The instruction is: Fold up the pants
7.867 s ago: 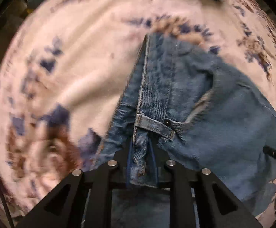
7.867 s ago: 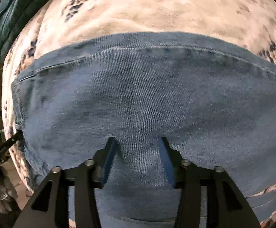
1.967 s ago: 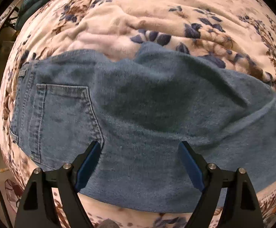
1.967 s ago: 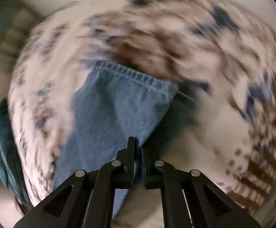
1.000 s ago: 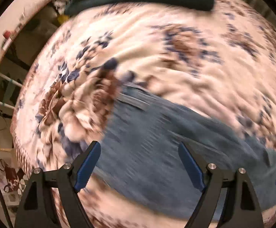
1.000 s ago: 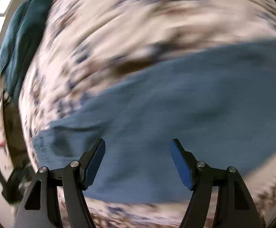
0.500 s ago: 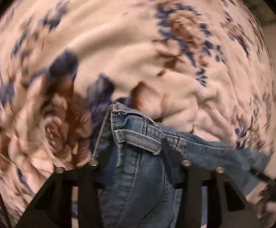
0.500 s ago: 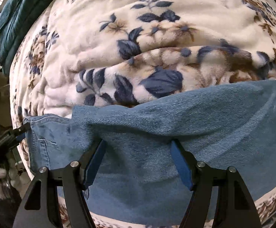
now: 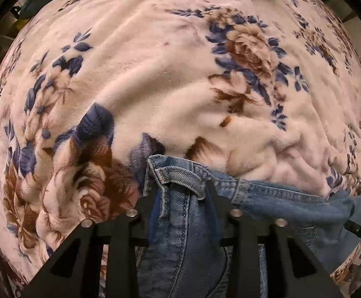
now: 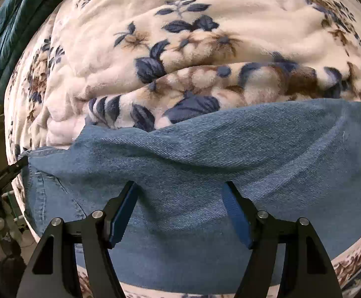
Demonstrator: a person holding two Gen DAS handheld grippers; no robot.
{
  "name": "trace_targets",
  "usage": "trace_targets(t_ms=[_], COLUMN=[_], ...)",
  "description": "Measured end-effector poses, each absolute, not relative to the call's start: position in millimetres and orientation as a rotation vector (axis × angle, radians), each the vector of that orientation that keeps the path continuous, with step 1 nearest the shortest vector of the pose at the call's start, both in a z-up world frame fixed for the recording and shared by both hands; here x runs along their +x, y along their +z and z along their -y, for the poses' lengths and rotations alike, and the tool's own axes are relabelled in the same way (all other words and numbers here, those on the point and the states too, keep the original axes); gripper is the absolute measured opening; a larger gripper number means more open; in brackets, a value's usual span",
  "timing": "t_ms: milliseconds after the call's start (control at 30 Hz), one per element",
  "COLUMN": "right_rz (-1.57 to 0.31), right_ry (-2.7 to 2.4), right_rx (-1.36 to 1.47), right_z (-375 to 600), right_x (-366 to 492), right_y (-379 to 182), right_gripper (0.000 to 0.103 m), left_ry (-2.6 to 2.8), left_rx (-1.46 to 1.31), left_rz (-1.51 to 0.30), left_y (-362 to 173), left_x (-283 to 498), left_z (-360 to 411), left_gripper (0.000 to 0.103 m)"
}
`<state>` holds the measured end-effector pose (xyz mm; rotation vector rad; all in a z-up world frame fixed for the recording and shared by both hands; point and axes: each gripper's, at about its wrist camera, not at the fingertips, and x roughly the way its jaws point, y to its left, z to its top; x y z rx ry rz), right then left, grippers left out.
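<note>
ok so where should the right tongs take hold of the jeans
Best bet is the raised ridge of the jeans, lying just ahead of the open right tongs. Come straight down with one finger on each side of it; that hump stands off the blanket, whereas flat denim gives nothing to pinch.

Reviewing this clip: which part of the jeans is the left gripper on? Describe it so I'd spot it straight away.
Start from the floral blanket that fills the left wrist view; the blue jeans lie along its lower edge. At their left end the waistband bunches up between the left gripper fingers, its jaws opening slightly. The spot is the belt loop, a stitched denim strap crossing the waistband, unlike the plain cloth further right.
</note>
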<state>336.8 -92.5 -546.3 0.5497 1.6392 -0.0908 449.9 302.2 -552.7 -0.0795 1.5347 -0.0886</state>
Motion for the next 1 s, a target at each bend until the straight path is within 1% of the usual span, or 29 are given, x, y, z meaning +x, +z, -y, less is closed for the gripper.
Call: trace_targets(t_ms=[67,167,233,300,333,367,467,533,567,600,633,667,733,800,867,1000], right_rz=[-1.63,-1.604,-1.585,-1.582,-1.596,-1.614,-1.661,-1.649,-1.617,-1.584,-1.559,-1.526,-1.491,-1.474,-1.454,-1.349], right_ry=[-0.073,-0.086,-0.11,-0.147,-0.172,-0.191,-0.229,-0.278,-0.305,-0.342,-0.382,-0.389,-0.379,-0.363,-0.344,-0.302], right_rx=[0.61,0.757,0.844,0.915,0.941,0.962,1.095,1.163,1.208,1.222,1.198,1.196,1.142,1.063,1.04,1.119], right_z=[100,123,135,144,146,144,145,149,153,158,162,163,160,156,158,170], right_x=[329,299,277,247,232,221,190,180,176,173,173,174,179,185,188,192], right_y=[-541,-526,-518,-512,-512,-516,-541,-559,-566,-569,-567,-564,-552,-537,-528,-504], right_gripper=[0.073,0.073,0.073,0.073,0.073,0.073,0.073,0.07,0.051,0.023,0.013,0.01,0.009,0.009,0.009,0.008], left_ry=[-0.092,-0.078,-0.021,0.022,0.06,0.093,0.185,0.256,0.283,0.321,0.343,0.379,0.404,0.387,0.369,0.308], left_rx=[-0.102,-0.197,-0.218,-0.235,-0.233,-0.24,-0.314,-0.4,-0.49,-0.595,-0.66,-0.722,-0.7,-0.618,-0.536,-0.538], left_rz=[-1.543,-1.521,-1.452,-1.413,-1.404,-1.402,-1.475,-1.561,-1.589,-1.605,-1.598,-1.548,-1.483,-1.465,-1.452,-1.348], left_y=[-549,-523,-495,-473,-469,-466,-486,-520,-536,-553,-560,-560,-551,-541,-530,-491], left_x=[449,435,417,394,382,369,333,321,315,310,308,306,309,316,320,325], left_z=[-308,-330,-342,-347,-351,-352,-354,-357,-364,-373,-378,-385,-387,-376,-364,-362], left_gripper=[0.049,0.05,0.05,0.054,0.059,0.062,0.063,0.063,0.063,0.063,0.063,0.057,0.038,0.031,0.024,0.022])
